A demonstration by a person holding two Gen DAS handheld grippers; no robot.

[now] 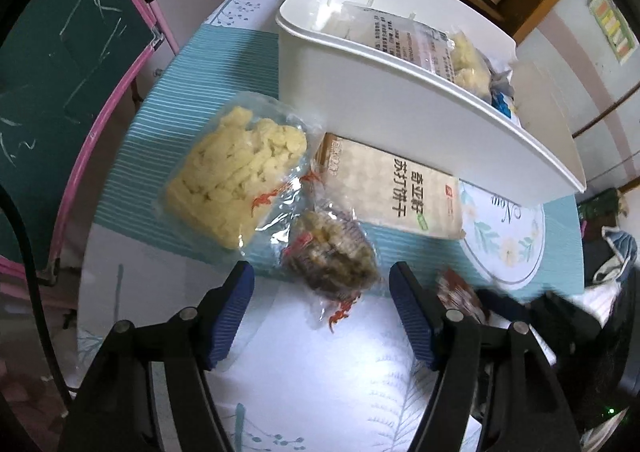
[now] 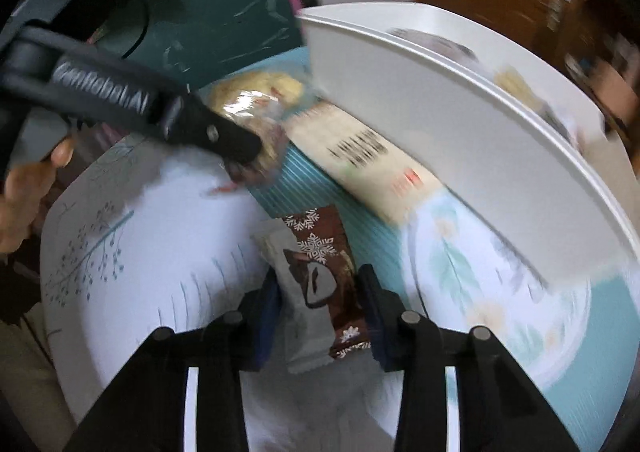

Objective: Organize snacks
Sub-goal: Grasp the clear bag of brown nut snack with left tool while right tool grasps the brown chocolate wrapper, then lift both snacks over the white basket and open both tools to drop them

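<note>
Nearest the left lens, the left claw (image 1: 322,316) hangs half open over the desk (image 1: 304,384), holding nothing. The brown bag (image 1: 330,258), a clear pouch of dark and pale pieces, lies just ahead between the two blue pads (image 1: 230,316), its crimped tail pointing back toward the camera. Neither pad touches it in this view. Its long axis runs roughly along the fingers, so the jaws would meet its narrow sides if they came down.

To its left and further off sits the yellow bag (image 1: 236,175), a bigger clear pouch. To its right a flat cracker box (image 1: 394,187) lies against the foot of the white bin (image 1: 404,111), which already holds some packets.

In the right view the right claw (image 2: 318,310) has closed in on two small bars lying side by side: a grey bar (image 2: 304,304) and a brown bar (image 2: 332,264) with snowflakes. Both run lengthwise along the fingers, and the pads look pressed on their outer edges; blur leaves the exact contact a little uncertain. The bin (image 2: 440,139) rises ahead and to the right of this claw, nearer to it than to the left one, I judge. So the right hand looks better placed to drop its pair in first.
</note>
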